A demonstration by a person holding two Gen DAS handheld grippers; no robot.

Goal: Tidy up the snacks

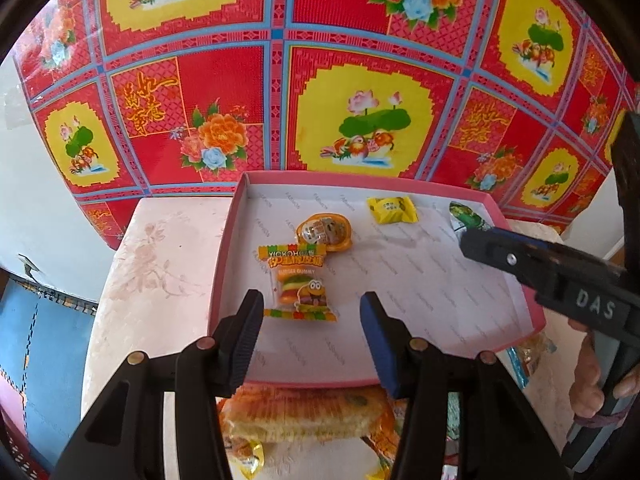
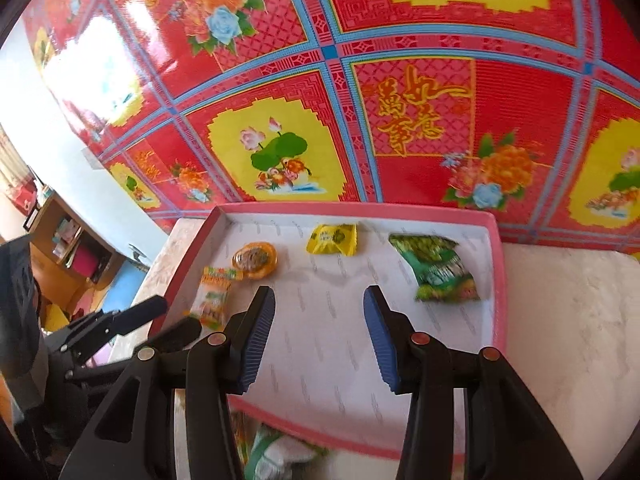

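Inside the pink tray (image 2: 498,280) you've got four snacks parked along the far side: the burger gummy pack (image 1: 298,286) at the left, the orange jelly cup (image 1: 325,232) touching its far end, the yellow candy (image 2: 333,239) in the middle and the green bag (image 2: 438,270) on the right. Both your left gripper (image 1: 311,342) and right gripper (image 2: 319,342) hang over the near part of the tray with jaws spread wide and nothing in them. More snacks sit off the near edge under your fingers, so I'd guess the risk is clipping the tray rim as you dip for them, or the two grippers bumping since they're close together.
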